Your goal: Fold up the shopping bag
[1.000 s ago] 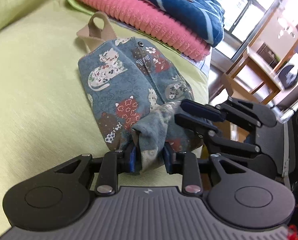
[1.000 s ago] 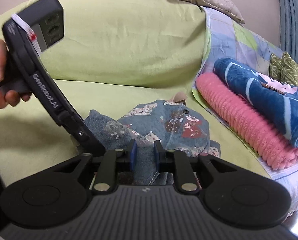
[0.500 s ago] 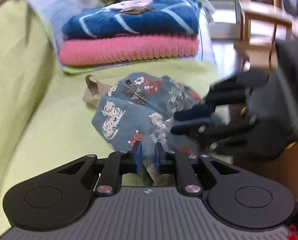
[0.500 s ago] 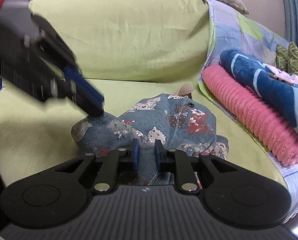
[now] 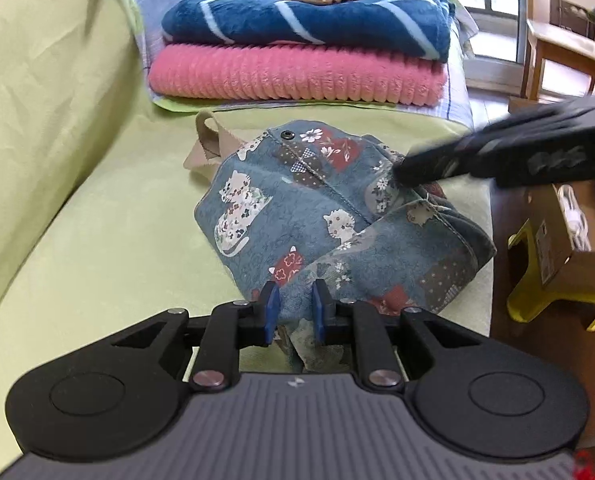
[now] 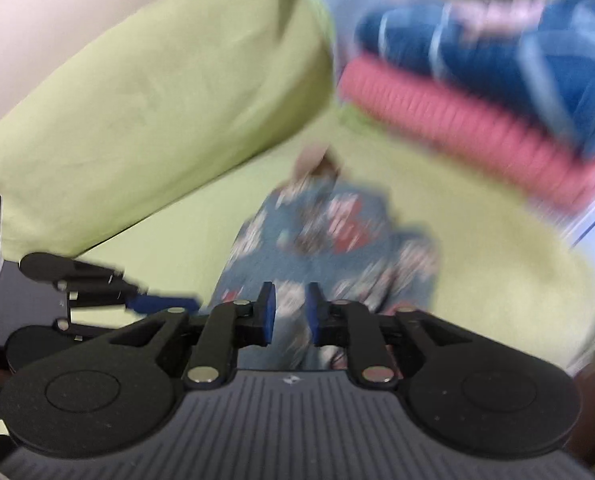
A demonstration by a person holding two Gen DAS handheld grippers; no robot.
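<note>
The shopping bag point(image 5: 317, 216), blue cloth printed with cats and flowers, lies bunched on the green sofa seat point(image 5: 97, 248). Its tan handle point(image 5: 207, 140) sticks out at the far end. My left gripper point(image 5: 294, 308) is shut on a near fold of the bag, with cloth pinched between the blue pads. In the right wrist view, which is blurred by motion, the bag point(image 6: 325, 232) lies ahead and my right gripper point(image 6: 289, 312) is shut on another fold of it. The right gripper's fingers point(image 5: 437, 166) reach in from the right over the bag. The left gripper's fingers point(image 6: 157, 304) show at the left.
A folded pink blanket point(image 5: 297, 72) with a blue one point(image 5: 317, 20) on top lies at the far end of the sofa. The green backrest point(image 5: 37, 80) rises on the left. A yellow stool point(image 5: 553, 292) bearing a cardboard box stands off the seat's right edge.
The left jaws have narrowed onto the cloth fold. Both grippers have rolled and shifted with the cloth in them. The right gripper has risen and its view is now blurred.
</note>
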